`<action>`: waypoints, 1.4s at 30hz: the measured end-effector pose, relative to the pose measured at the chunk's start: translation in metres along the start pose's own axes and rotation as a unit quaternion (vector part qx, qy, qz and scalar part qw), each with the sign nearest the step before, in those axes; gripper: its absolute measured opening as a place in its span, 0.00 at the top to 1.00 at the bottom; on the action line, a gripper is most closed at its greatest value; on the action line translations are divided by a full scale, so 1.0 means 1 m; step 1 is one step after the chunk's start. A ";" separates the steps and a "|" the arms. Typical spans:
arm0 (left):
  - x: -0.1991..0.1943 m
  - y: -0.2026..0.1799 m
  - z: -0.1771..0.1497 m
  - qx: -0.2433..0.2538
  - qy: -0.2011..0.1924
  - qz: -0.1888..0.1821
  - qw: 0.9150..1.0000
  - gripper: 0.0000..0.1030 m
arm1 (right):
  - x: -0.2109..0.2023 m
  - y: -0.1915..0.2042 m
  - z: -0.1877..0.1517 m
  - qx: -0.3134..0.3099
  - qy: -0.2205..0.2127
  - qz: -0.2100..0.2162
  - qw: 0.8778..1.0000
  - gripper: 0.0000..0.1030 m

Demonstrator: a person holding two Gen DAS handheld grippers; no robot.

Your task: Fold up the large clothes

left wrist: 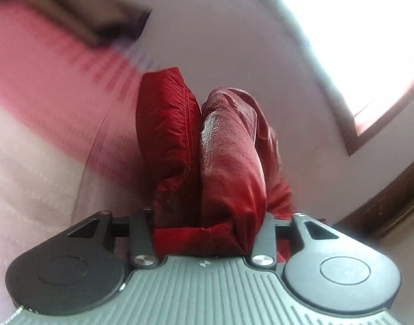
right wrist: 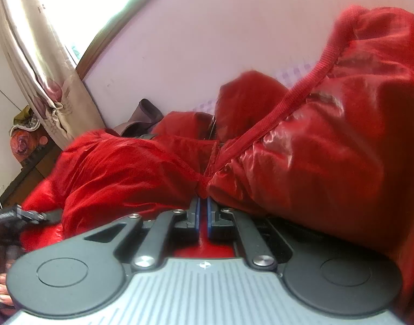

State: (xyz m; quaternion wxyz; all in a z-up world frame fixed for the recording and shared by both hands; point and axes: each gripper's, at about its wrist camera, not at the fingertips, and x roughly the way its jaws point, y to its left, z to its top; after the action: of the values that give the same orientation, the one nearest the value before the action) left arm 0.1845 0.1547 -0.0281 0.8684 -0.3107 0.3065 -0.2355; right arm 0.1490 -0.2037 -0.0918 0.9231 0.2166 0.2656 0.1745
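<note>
In the left wrist view, two puffy folds of a shiny red padded jacket (left wrist: 228, 146) stand up between the jaws of my left gripper (left wrist: 207, 224). The cloth fills the gap and hides the fingertips, so this gripper is shut on the jacket. In the right wrist view the same red jacket (right wrist: 328, 149) is heaped across the view, with a ribbed red trim (right wrist: 301, 86) running diagonally down to my right gripper (right wrist: 204, 200). Its blue pads (right wrist: 197, 211) are almost together, and a thin edge of the jacket is pinched between them.
A pink and white striped sheet (left wrist: 44, 81) lies to the left. A pale wall (right wrist: 207, 40), a bright window (left wrist: 355, 27), a floral curtain (right wrist: 44, 62) and a dark wooden frame (left wrist: 382, 189) surround the spot. A brown garment (right wrist: 144, 119) lies behind the jacket. A hand (right wrist: 1, 284) shows at the lower left.
</note>
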 end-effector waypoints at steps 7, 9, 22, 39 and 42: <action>-0.026 -0.114 -0.017 0.081 -0.054 0.008 0.995 0.65 | 0.000 0.002 -0.001 0.011 -0.002 -0.004 1.000 0.98; -0.025 -0.145 -0.026 0.106 -0.059 0.012 0.993 0.65 | 0.000 0.000 -0.001 0.016 -0.003 -0.005 1.000 0.98; 0.048 -0.263 -0.114 0.316 -0.054 -0.041 0.946 0.58 | -0.001 -0.037 0.013 0.109 0.044 0.041 0.992 0.98; 0.094 -0.289 -0.166 0.439 -0.018 -0.044 0.897 0.51 | -0.162 -0.170 0.004 0.242 -0.033 0.099 0.965 0.72; 0.111 -0.299 -0.188 0.475 -0.015 -0.035 0.879 0.46 | -0.197 -0.173 0.016 0.212 -0.081 0.044 0.973 0.67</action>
State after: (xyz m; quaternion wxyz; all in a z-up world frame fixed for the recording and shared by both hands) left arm 0.0693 -0.1939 0.0175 0.9074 0.1251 0.1339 -0.3782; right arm 0.0370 -0.4414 -0.0829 0.8657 0.4327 0.2115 0.1367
